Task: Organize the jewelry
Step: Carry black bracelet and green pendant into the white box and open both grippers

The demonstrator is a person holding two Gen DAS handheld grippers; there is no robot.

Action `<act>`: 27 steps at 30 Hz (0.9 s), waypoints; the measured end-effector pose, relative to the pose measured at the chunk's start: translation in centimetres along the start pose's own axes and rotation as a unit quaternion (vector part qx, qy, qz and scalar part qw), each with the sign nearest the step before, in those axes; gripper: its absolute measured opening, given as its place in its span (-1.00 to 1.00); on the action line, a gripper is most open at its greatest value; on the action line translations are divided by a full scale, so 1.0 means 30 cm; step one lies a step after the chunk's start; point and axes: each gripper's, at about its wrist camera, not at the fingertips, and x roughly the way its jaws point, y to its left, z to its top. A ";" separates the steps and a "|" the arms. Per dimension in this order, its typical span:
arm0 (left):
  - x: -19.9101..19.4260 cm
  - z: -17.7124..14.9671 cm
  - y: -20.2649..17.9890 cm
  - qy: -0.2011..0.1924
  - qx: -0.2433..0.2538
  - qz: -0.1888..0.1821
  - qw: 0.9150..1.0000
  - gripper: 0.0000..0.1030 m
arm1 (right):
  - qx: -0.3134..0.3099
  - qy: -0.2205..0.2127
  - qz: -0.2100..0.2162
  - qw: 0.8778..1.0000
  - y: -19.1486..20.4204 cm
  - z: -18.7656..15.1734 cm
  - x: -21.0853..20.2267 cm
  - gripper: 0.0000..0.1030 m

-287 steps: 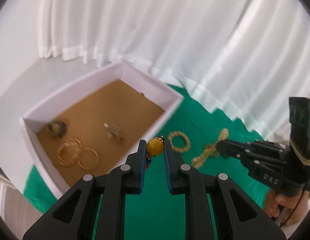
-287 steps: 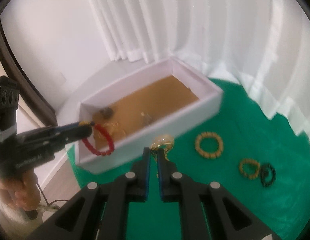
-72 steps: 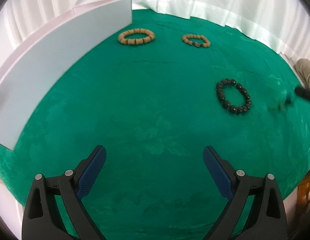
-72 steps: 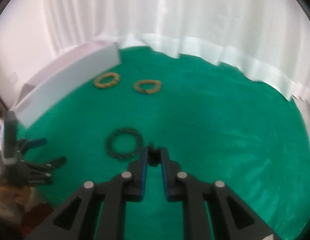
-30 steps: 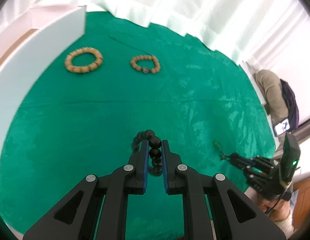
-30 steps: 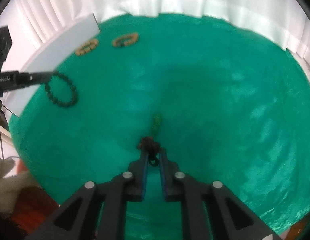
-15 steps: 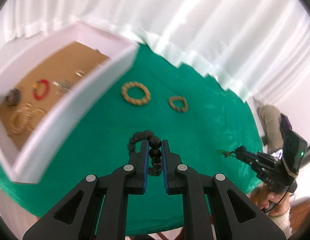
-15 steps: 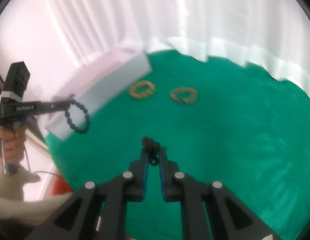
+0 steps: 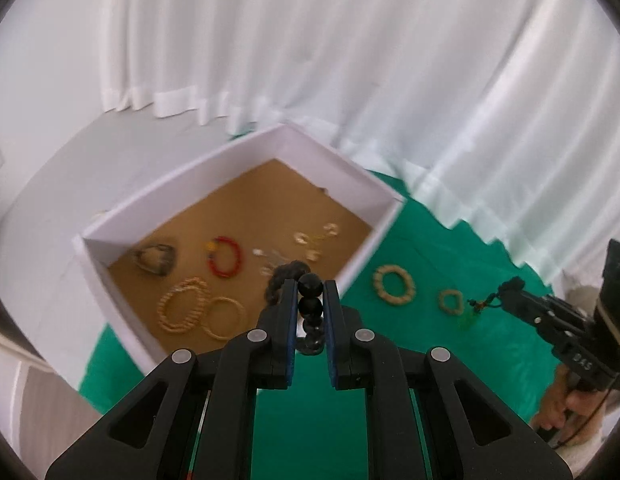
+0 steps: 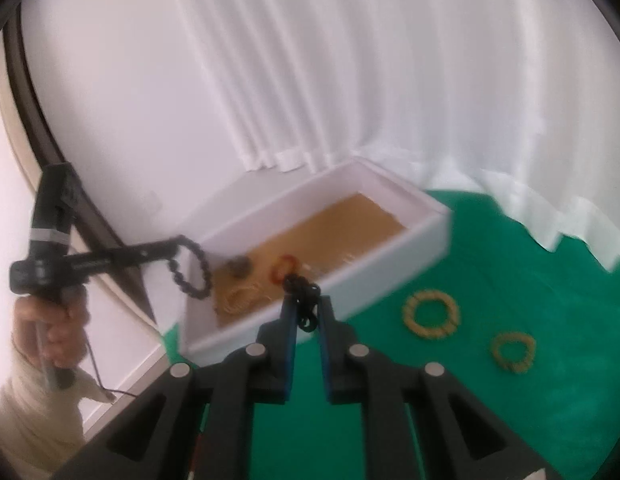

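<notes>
The white box (image 9: pixel 362 184) already has a good pile in it: a red bead bracelet (image 9: pixel 225 257), two gold rings of beads (image 9: pixel 186 305), a thin gold bangle (image 9: pixel 223 316), a dark lumpy piece (image 9: pixel 156 259) and some small shiny bits (image 9: pixel 310 240) that are too blurry to name.

Two more pieces are up in the air. The left gripper (image 9: pixel 310 312) is squeezed tight on a black bead bracelet (image 9: pixel 310 285), which hangs over the near edge of the box. The right gripper (image 10: pixel 308 312) is squeezed tight on a small dark knotted cord piece (image 10: pixel 304 294), in front of the long side of the box, probably not over it yet.

Two tan bead bracelets are still on the green cloth (image 10: pixel 510 280): a big one (image 10: pixel 430 314) near the box and a small one (image 10: pixel 513 352) further away.

So I think the job is more than half done. What is left is to drop these two pieces in, then fetch the last two.
</notes>
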 end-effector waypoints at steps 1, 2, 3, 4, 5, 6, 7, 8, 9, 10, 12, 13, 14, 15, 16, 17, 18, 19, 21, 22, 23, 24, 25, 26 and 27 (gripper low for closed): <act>0.010 0.015 0.031 0.000 -0.004 0.011 1.000 -0.80 | -0.006 0.006 0.006 1.000 0.023 0.032 0.044 -0.80; 0.016 0.018 0.046 0.000 -0.007 0.018 1.000 -0.80 | -0.010 0.010 0.010 1.000 0.042 0.057 0.077 -0.80; 0.022 0.025 0.067 0.000 -0.010 0.025 1.000 -0.80 | -0.015 0.016 0.015 1.000 0.062 0.087 0.126 -0.80; 0.033 0.037 0.087 0.002 -0.015 0.031 0.999 -0.80 | -0.017 0.022 0.020 0.999 0.074 0.111 0.165 -0.80; 0.050 0.051 0.114 0.004 -0.021 0.036 0.999 -0.80 | -0.019 0.027 0.022 0.999 0.079 0.126 0.196 -0.80; 0.066 0.061 0.131 0.006 -0.025 0.041 0.999 -0.80 | -0.020 0.036 0.025 0.999 0.089 0.149 0.242 -0.80; 0.081 0.068 0.145 0.007 -0.030 0.044 0.999 -0.80 | -0.022 0.048 0.029 0.998 0.098 0.169 0.295 -0.80; 0.105 0.080 0.169 0.009 -0.037 0.048 0.998 -0.80 | -0.022 0.061 0.033 0.997 0.102 0.182 0.344 -0.80; 0.125 0.083 0.178 0.010 -0.041 0.051 0.998 -0.80 | -0.019 0.069 0.035 0.997 0.106 0.191 0.380 -0.80; 0.144 0.088 0.192 0.013 -0.045 0.054 0.997 -0.80 | -0.016 0.083 0.037 0.996 0.113 0.196 0.427 -0.80; 0.197 0.090 0.224 0.022 -0.056 0.059 0.996 -0.80 | -0.014 0.106 0.039 0.994 0.120 0.196 0.510 -0.80; 0.221 0.088 0.239 0.027 -0.061 0.061 0.996 -0.80 | -0.017 0.115 0.035 0.993 0.129 0.193 0.553 -0.80; 0.242 0.085 0.249 0.032 -0.065 0.063 0.995 -0.80 | -0.021 0.122 0.033 0.992 0.140 0.193 0.586 -0.80; 0.261 0.081 0.256 0.037 -0.068 0.065 0.995 -0.80 | -0.026 0.129 0.028 0.991 0.150 0.188 0.627 -0.80; 0.274 0.078 0.261 0.040 -0.070 0.067 0.994 -0.80 | -0.028 0.134 0.024 0.990 0.155 0.185 0.653 -0.80; 0.298 0.071 0.269 0.045 -0.072 0.072 0.994 -0.80 | -0.035 0.144 0.019 0.989 0.163 0.179 0.693 -0.80; 0.310 0.069 0.270 0.048 -0.072 0.076 0.993 -0.80 | -0.039 0.150 0.015 0.988 0.163 0.176 0.720 -0.80; 0.325 0.065 0.271 0.051 -0.071 0.081 0.993 -0.80 | -0.044 0.155 0.006 0.987 0.168 0.176 0.750 -0.80; 0.354 0.061 0.271 0.055 -0.067 0.091 0.992 -0.80 | -0.052 0.167 -0.002 0.985 0.174 0.167 0.801 -0.80; 0.370 0.059 0.268 0.057 -0.065 0.095 0.992 -0.80 | -0.054 0.169 -0.007 0.984 0.174 0.164 0.817 -0.80; 0.380 0.060 0.267 0.057 -0.065 0.097 0.992 -0.80 | -0.056 0.171 -0.011 0.984 0.173 0.164 0.830 -0.80; 0.386 0.063 0.265 0.057 -0.064 0.099 0.991 -0.80 | -0.057 0.174 -0.012 0.983 0.174 0.161 0.848 -0.80; 0.394 0.065 0.262 0.055 -0.061 0.103 0.991 -0.80 | -0.055 0.175 -0.011 0.983 0.173 0.158 0.860 -0.79; 0.403 0.067 0.260 0.053 -0.059 0.108 0.991 -0.80 | -0.054 0.177 -0.010 0.983 0.174 0.156 0.865 -0.76; 0.411 0.068 0.258 0.051 -0.057 0.111 0.991 -0.79 | -0.052 0.179 -0.009 0.982 0.173 0.154 0.873 -0.75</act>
